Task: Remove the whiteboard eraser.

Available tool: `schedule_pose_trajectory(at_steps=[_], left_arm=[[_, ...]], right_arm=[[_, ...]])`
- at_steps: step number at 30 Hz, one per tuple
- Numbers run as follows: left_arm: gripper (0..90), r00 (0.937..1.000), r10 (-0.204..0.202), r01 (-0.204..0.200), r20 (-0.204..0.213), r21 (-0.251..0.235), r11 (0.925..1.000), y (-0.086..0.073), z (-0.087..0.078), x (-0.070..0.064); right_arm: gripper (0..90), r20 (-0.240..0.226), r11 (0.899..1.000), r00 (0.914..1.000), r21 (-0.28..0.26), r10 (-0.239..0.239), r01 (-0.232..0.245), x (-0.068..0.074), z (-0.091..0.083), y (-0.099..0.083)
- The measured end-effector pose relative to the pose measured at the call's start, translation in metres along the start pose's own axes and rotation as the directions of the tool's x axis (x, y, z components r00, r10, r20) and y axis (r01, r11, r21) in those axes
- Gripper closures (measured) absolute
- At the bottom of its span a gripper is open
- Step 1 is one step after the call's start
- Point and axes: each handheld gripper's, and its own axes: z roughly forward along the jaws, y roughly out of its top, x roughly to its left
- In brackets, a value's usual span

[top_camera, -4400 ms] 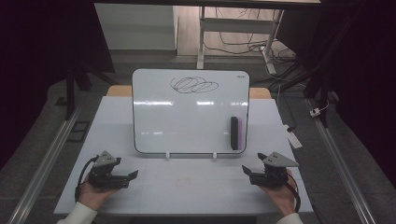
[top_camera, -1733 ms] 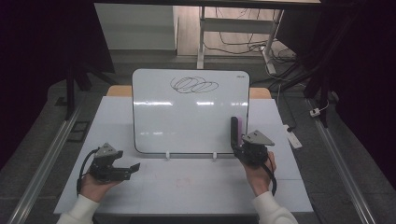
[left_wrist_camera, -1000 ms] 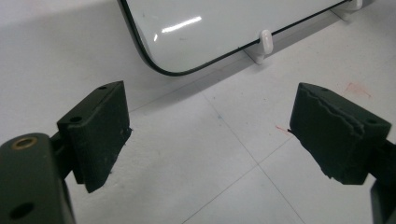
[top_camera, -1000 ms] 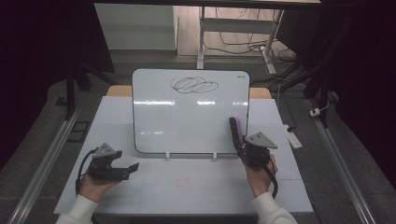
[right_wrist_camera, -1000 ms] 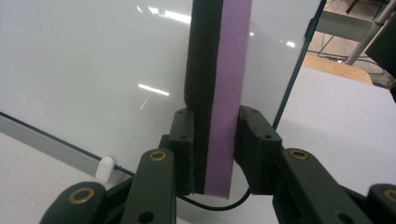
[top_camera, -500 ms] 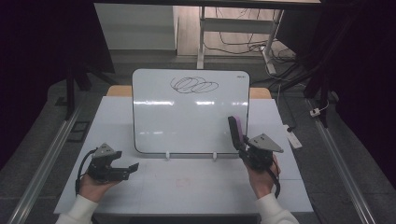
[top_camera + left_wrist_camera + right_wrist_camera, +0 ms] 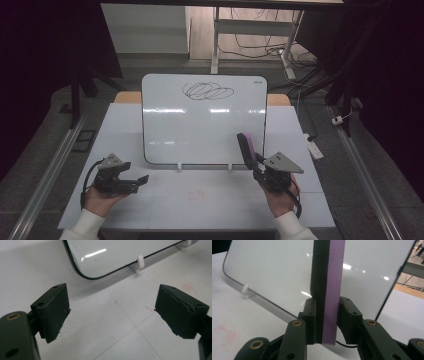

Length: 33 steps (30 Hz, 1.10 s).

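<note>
Right gripper [image 7: 254, 161] clamps eraser [image 7: 245, 145], lower right of high view; we see long axis standing upright, felt edge facing whiteboard [image 7: 200, 125]. Scribble [image 7: 207, 91] sits upper centre of board, up and left of eraser, well apart; our right hand nearer. Left gripper [image 7: 112, 312] spread wide, nothing in it, lower left over table [image 7: 200, 200]. Eraser's lower end hidden between jaws; felt-to-board contact we cannot tell.
</note>
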Motion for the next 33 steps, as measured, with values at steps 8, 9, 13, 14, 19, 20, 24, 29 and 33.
schedule_pose_trajectory(at_steps=[8,9,13,14,19,20,24,29,33], left_arm=[[13.5,0.9995,-0.012,0.012,0.028,-0.008,0.9999,0.001,-0.003,0.0],[13.6,0.9995,-0.013,0.014,0.03,-0.009,0.9999,0.001,-0.004,0.0],[14.1,0.9986,-0.017,0.018,0.049,-0.019,0.9996,0.003,-0.006,-0.001],[14.5,0.9983,-0.018,0.019,0.055,-0.022,0.9996,0.003,-0.006,-0.001],[14.8,0.9963,-0.018,0.02,0.084,-0.022,0.9996,0.006,-0.007,-0.005],[14.7,0.9959,-0.014,0.016,0.089,-0.021,0.9997,0.007,-0.007,-0.006],[15.1,0.9943,0.0,0.002,0.106,-0.017,0.9999,0.01,-0.006,-0.011],[15.3,0.9923,0.015,-0.014,0.123,-0.014,0.9998,0.014,-0.004,-0.017],[15.1,0.9904,0.029,-0.028,0.135,-0.01,0.9996,0.017,-0.003,-0.022]], right_arm=[[68.6,-0.071,1.0,0.9971,-0.006,-0.03,0.029,0.01,0.0,-0.001],[68.6,-0.079,0.999,0.9963,-0.004,-0.034,0.034,0.012,0.0,-0.001],[68.6,-0.115,0.998,0.9916,-0.001,-0.058,0.058,0.021,0.003,-0.002],[68.6,-0.126,0.998,0.9899,0.001,-0.065,0.066,0.023,0.004,-0.002],[68.6,-0.169,0.996,0.9818,0.013,-0.087,0.09,0.034,0.01,-0.004],[68.6,-0.175,0.995,0.9805,0.014,-0.091,0.094,0.036,0.011,-0.005],[68.6,-0.192,0.994,0.9758,0.014,-0.104,0.109,0.043,0.013,-0.005],[68.6,-0.214,0.991,0.9689,0.017,-0.125,0.131,0.052,0.017,-0.005],[68.5,-0.23,0.988,0.9631,0.024,-0.14,0.15,0.059,0.021,-0.006]])
